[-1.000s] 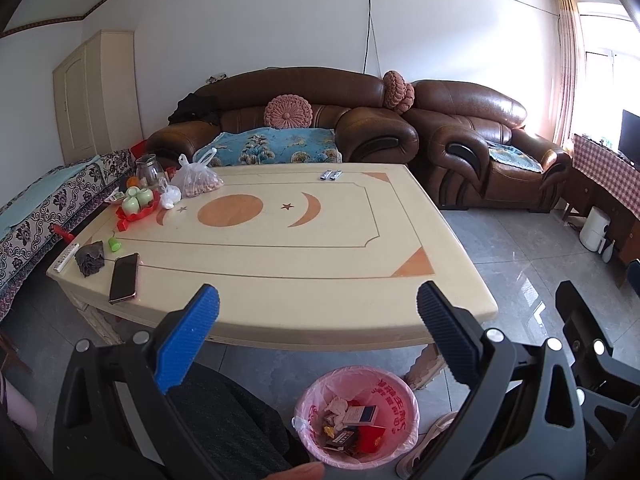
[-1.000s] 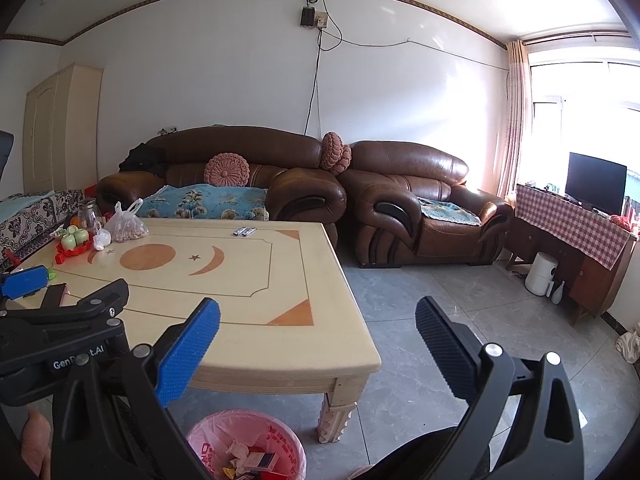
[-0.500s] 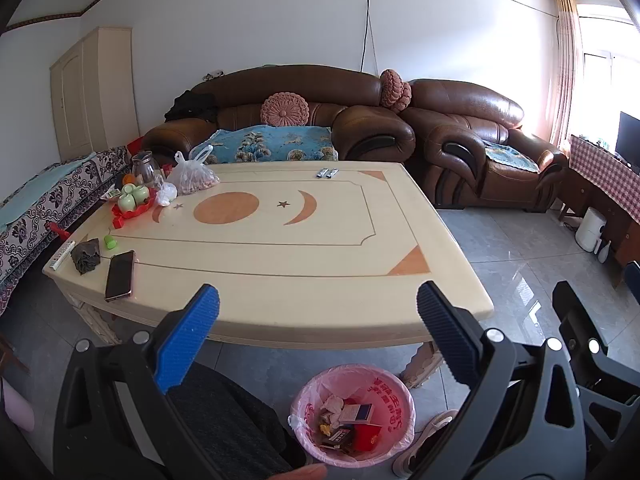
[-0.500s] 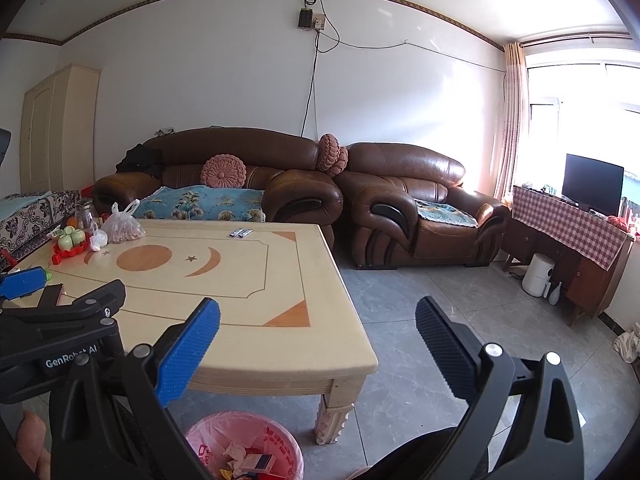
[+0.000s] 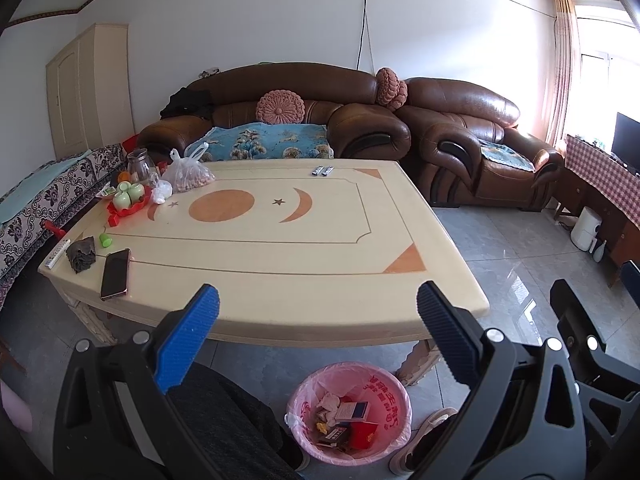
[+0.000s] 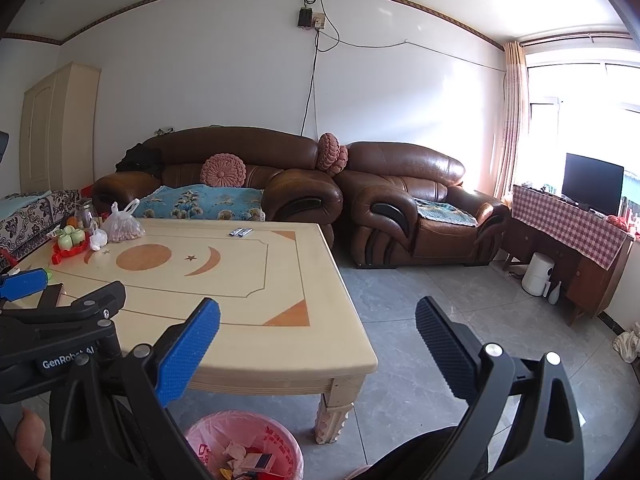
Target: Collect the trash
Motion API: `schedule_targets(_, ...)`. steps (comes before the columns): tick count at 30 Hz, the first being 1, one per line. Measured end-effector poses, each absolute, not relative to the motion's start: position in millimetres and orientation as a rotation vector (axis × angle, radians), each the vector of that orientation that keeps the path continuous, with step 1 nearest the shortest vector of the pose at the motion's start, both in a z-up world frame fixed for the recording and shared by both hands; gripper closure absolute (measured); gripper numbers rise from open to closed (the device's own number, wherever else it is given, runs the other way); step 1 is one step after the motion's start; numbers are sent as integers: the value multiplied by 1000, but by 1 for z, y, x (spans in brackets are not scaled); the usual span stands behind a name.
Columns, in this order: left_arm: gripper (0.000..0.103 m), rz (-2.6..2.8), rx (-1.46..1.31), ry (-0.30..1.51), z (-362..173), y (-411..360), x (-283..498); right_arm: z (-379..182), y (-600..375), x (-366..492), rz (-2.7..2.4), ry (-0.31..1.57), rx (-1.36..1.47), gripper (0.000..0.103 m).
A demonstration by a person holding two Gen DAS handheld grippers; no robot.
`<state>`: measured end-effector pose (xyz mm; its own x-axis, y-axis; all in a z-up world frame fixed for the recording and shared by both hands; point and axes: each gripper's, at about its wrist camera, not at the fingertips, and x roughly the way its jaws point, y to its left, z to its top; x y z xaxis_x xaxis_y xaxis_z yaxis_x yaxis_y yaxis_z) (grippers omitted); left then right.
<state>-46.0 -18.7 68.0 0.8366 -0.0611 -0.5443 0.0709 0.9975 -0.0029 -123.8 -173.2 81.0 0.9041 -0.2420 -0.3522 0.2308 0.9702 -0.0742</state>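
A pink-lined trash bin (image 5: 350, 412) stands on the floor below the table's near edge, holding boxes and crumpled paper; the right wrist view shows the bin (image 6: 244, 446) too. My left gripper (image 5: 318, 334) hangs open and empty above the bin, in front of the cream table (image 5: 280, 280). My right gripper (image 6: 318, 350) is open and empty too, off the table's near right corner. On the table's left end lie a crumpled dark wad (image 5: 81, 254), a small green cap (image 5: 105, 240) and a white crumpled bag (image 5: 162, 192).
A phone (image 5: 116, 274), a remote (image 5: 57, 253), a red tray of green cups (image 5: 128, 198), a bag of nuts (image 5: 190, 174) and two small packets (image 5: 323, 170) lie on the table. Brown sofas (image 5: 360, 128) stand behind. A person's legs and shoe (image 5: 424, 444) flank the bin.
Both grippers have drifted slightly back and up, so the table and bin sit a little lower and further left in view. Both stay open.
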Motion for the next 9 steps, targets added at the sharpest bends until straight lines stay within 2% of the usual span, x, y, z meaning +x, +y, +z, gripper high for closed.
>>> schedule_targets(9, 6, -71, 23, 565, 69, -20, -50, 81, -174, -125, -241, 368, -26, 7)
